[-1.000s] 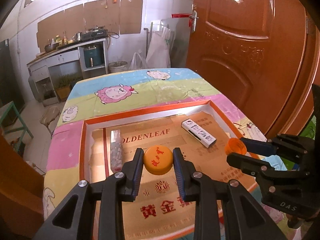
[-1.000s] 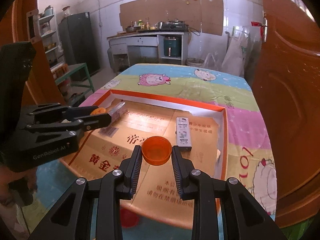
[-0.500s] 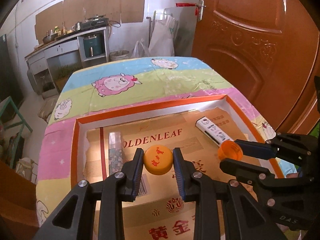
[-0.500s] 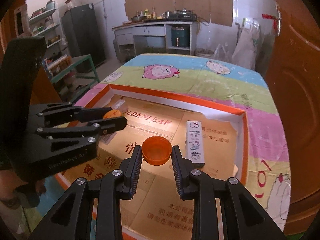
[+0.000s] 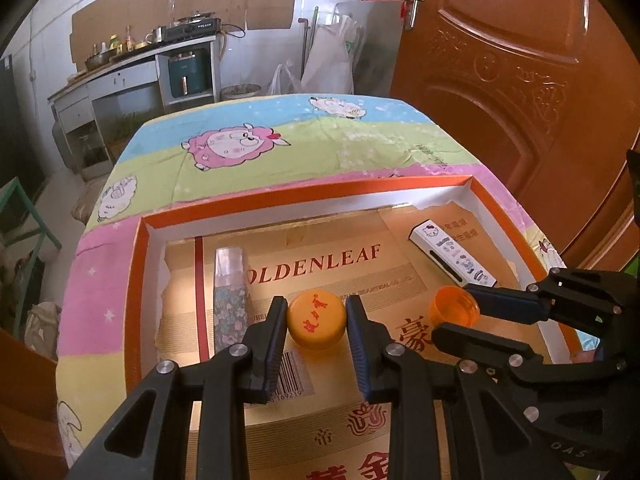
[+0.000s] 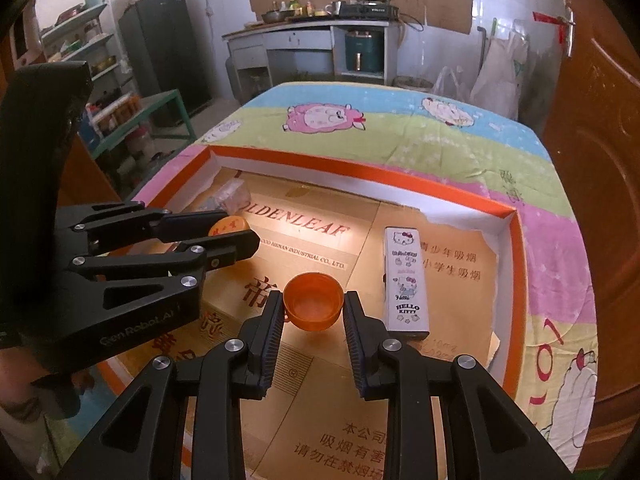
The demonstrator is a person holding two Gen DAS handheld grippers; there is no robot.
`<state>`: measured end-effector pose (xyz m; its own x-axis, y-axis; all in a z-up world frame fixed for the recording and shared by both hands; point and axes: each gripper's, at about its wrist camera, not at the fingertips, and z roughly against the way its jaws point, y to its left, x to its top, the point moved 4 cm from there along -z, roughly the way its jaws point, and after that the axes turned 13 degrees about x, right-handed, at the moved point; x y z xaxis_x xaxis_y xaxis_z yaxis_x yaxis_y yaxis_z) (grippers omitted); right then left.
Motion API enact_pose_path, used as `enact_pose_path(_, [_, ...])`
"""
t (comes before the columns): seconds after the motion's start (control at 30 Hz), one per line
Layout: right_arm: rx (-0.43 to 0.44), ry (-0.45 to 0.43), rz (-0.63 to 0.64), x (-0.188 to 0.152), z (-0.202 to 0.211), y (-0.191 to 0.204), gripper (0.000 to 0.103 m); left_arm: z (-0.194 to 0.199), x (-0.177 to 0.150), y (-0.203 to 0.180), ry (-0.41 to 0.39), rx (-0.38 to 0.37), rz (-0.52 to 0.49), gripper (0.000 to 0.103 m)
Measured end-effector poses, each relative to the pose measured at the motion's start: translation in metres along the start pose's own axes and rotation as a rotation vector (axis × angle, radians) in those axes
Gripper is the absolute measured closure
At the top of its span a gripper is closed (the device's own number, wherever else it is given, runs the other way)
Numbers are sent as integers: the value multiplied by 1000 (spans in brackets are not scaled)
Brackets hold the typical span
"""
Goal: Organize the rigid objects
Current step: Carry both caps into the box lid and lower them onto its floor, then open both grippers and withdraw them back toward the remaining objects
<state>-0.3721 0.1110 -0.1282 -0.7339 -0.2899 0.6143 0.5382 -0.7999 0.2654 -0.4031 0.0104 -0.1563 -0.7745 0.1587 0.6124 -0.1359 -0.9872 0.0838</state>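
Observation:
My left gripper (image 5: 316, 322) is shut on a yellow-orange bottle cap (image 5: 316, 320) with red characters on its top, held over the orange-rimmed box tray (image 5: 304, 196). My right gripper (image 6: 313, 307) is shut on a translucent orange cap (image 6: 313, 306), hollow side up, over the same tray. Each gripper shows in the other's view: the left gripper (image 6: 236, 236) with its cap (image 6: 229, 225) at left, the right gripper (image 5: 460, 318) with its cap (image 5: 454, 310) at right. Inside the tray lie a white Hello Kitty box (image 6: 405, 280) and a clear patterned tube (image 5: 230, 292).
The tray (image 6: 360, 170) is lined with printed cardboard and sits on a table under a sheep-print cloth (image 5: 280, 140). A brown door (image 5: 500, 60) stands close on the right. A kitchen counter (image 6: 312, 28), a fridge and shelves are at the back. A hand (image 6: 44, 380) holds the left gripper.
Both grippers have moved forward and down over the tray, each still holding its cap. The tray contents have not shifted.

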Motion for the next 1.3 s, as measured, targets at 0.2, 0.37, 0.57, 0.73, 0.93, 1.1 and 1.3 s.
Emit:
enact_pose_path(0.2, [0, 5, -6, -2, -2, -1, 72, -2, -1, 2, 7, -7, 12, 73])
enact_pose_path(0.37, [0, 8, -3, -2, -3, -1, 72, -2, -1, 2, 12, -8, 16, 73])
enact_pose_path(0.57, [-5, 17, 0, -3, -6, -1, 72, -6, -2, 2, 36, -12, 17, 73])
enact_pose_path(0.73, [-16, 32, -2, -4, -9, -2, 72, -9, -3, 1, 61, -9, 14, 73])
enact_pose_path(0.93, [-36, 47, 10, -6, -12, -2, 72, -10, -4, -1, 72, 2, -1, 73])
enact_pose_path(1.1, [-42, 47, 18, -6, -12, -1, 69, -9, -4, 1, 69, -23, 18, 68])
enact_pose_path(1.3, [-41, 38, 23, -7, -10, 0, 60, -1, -4, 1, 48, -36, 26, 62])
